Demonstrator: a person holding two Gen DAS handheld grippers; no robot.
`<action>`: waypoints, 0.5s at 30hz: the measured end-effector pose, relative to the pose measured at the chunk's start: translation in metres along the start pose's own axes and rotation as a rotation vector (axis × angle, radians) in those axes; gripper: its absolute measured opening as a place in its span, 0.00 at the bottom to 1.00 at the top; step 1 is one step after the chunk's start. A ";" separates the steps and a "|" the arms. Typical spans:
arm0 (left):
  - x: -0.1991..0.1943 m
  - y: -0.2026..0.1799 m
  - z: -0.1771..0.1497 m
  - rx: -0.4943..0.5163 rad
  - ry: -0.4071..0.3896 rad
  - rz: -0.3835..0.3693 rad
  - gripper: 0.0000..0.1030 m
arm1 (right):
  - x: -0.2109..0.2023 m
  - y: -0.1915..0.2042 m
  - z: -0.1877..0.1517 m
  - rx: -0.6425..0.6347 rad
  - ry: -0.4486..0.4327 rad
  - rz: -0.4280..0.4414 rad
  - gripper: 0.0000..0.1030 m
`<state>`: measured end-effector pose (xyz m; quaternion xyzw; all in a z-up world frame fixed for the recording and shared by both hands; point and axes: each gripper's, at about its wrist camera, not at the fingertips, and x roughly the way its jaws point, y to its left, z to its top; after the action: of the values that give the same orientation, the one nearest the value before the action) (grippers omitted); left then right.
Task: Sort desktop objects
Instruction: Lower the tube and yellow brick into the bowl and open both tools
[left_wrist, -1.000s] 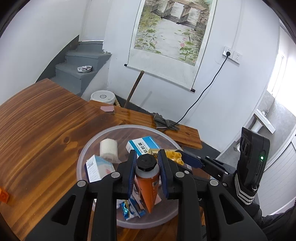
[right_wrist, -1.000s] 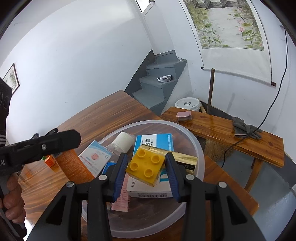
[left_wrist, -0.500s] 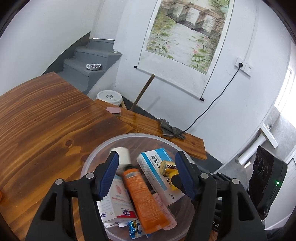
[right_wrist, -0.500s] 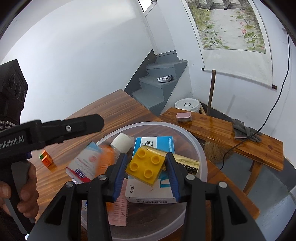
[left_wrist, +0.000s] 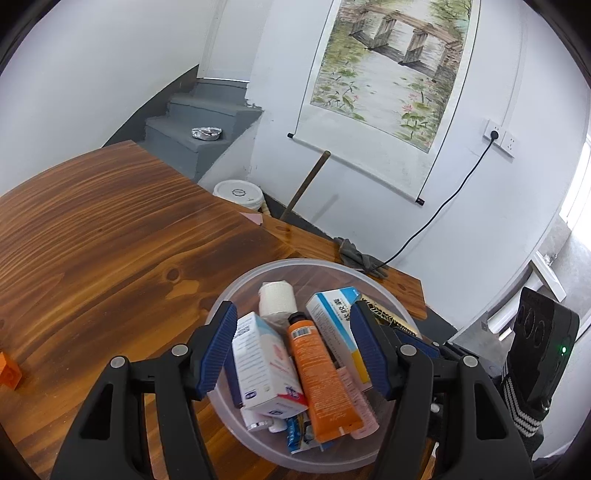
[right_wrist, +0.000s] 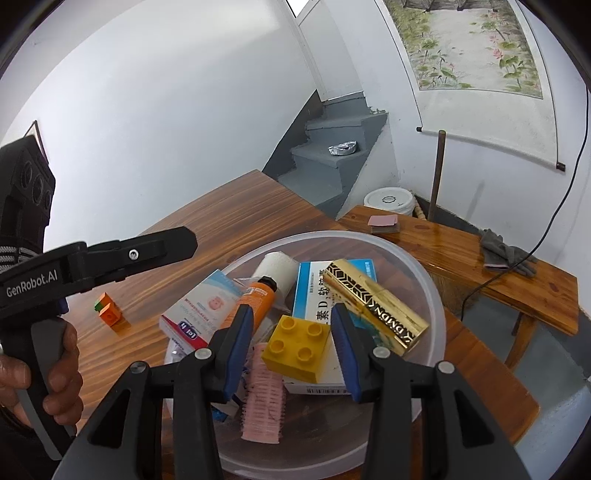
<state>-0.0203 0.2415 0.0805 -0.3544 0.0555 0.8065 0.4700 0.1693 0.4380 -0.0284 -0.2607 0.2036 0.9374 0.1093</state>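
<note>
Left tool (left_wrist: 291, 350) hangs with fingers spread wide over the clear round plastic bowl (left_wrist: 402, 310) on the wooden desk (left_wrist: 110, 251); the orange squeeze tube (left_wrist: 319, 373) lies loose in the bowl beneath. Right tool (right_wrist: 291, 345) is clamped on the yellow toy brick (right_wrist: 297, 347) above that bowl.

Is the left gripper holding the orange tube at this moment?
No, the left gripper is open and the orange tube lies free in the clear bowl between the other items.

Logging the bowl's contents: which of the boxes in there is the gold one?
The long gold box with black patterning, lying across the blue-and-white box on the bowl's right side. The third box is white with pink.
</note>
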 end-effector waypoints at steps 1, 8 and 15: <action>-0.002 0.003 -0.001 -0.006 -0.001 0.002 0.65 | 0.000 -0.001 0.000 0.004 0.002 0.003 0.47; -0.019 0.026 -0.009 -0.048 -0.019 0.032 0.65 | 0.008 -0.017 0.005 0.091 0.033 -0.014 0.48; -0.032 0.049 -0.016 -0.089 -0.031 0.068 0.65 | 0.003 0.004 0.008 0.051 0.014 -0.042 0.48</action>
<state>-0.0415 0.1847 0.0762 -0.3601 0.0243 0.8291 0.4270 0.1617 0.4388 -0.0226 -0.2686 0.2226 0.9276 0.1339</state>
